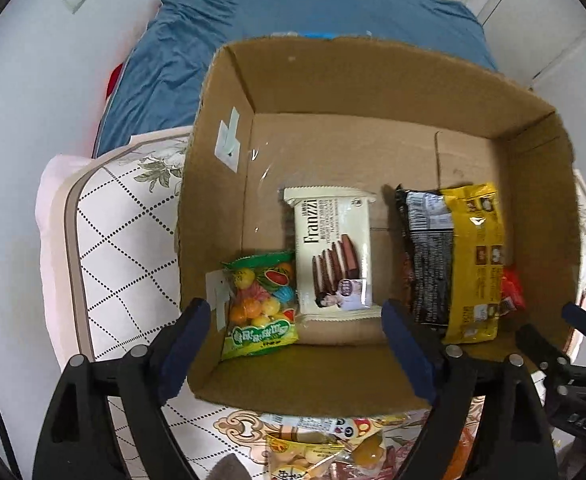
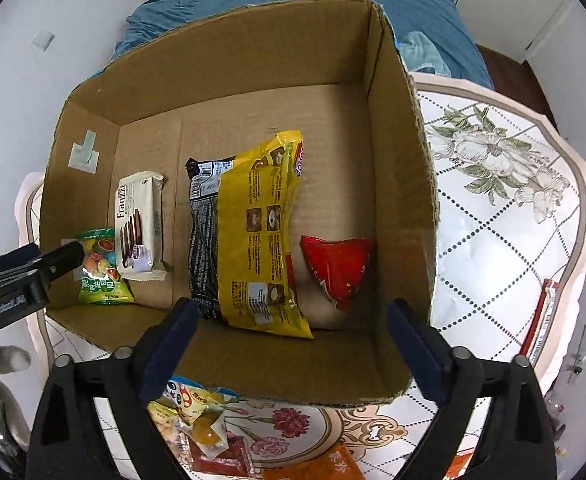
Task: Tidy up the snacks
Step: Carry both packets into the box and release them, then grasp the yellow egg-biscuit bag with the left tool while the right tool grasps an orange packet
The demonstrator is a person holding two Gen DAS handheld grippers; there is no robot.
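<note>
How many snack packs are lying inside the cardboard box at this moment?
4. From left to right on the floor of the cardboard box: the fruit candy bag in the near-left corner, the Franzzi wafer pack, the yellow-and-black bag, the red packet. The big bag could hide something.

The far half of my cardboard box (image 2: 397, 168) floor lies bare. Near me, the candy bag (image 1: 259, 304), Franzzi pack (image 1: 335, 252), yellow bag (image 2: 255, 232) and red packet (image 2: 339, 266) crowd the floor, with narrow gaps between.
</note>
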